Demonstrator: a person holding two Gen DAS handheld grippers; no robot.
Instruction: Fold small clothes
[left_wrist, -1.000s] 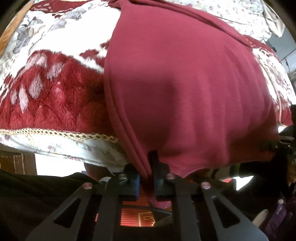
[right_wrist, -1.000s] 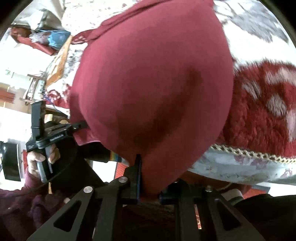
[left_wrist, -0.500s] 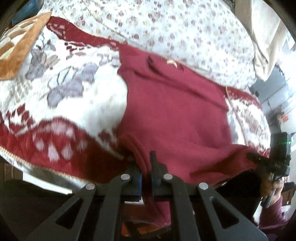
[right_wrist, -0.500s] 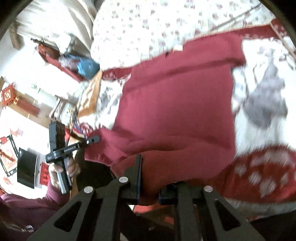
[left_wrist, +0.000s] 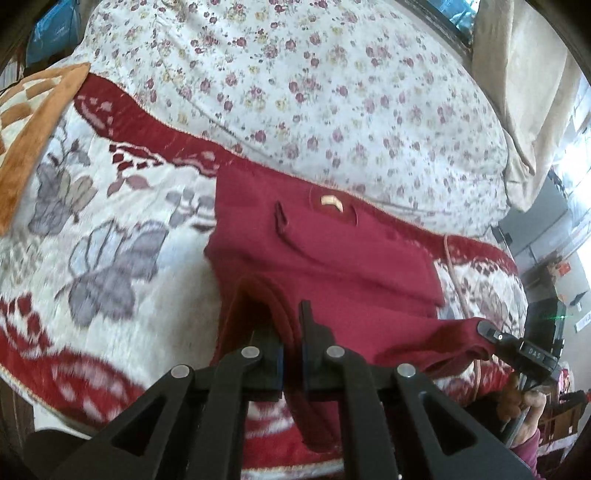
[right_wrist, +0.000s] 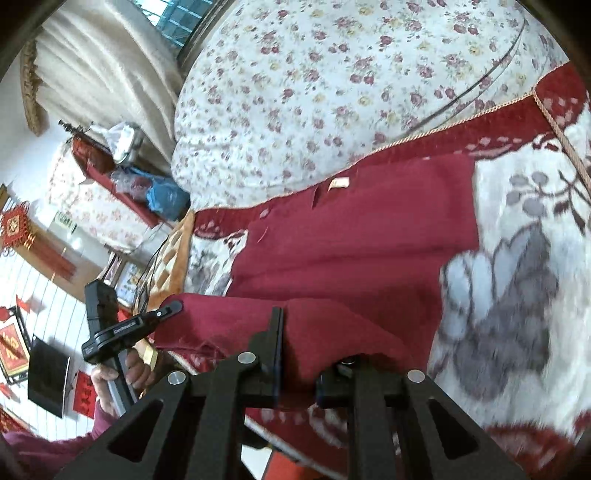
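Left gripper (left_wrist: 291, 332): jaws pressed nearly together, pinching a doubled hem of the red garment (left_wrist: 332, 254). Right gripper (right_wrist: 306, 343): one finger (right_wrist: 275, 332) was visible against the cloth, the other buried under a fold; jaws clamped on the garment's opposite hem corner.

Garment lay spread ahead of both grippers on the red-and-white floral blanket (left_wrist: 110, 236), its near edge lifted between them and its far edge, with a pale neck label (left_wrist: 331, 201), flat beyond the fingertips. Flowered quilt (left_wrist: 332, 92) lay farther ahead, past the garment.

No containers could be made out.
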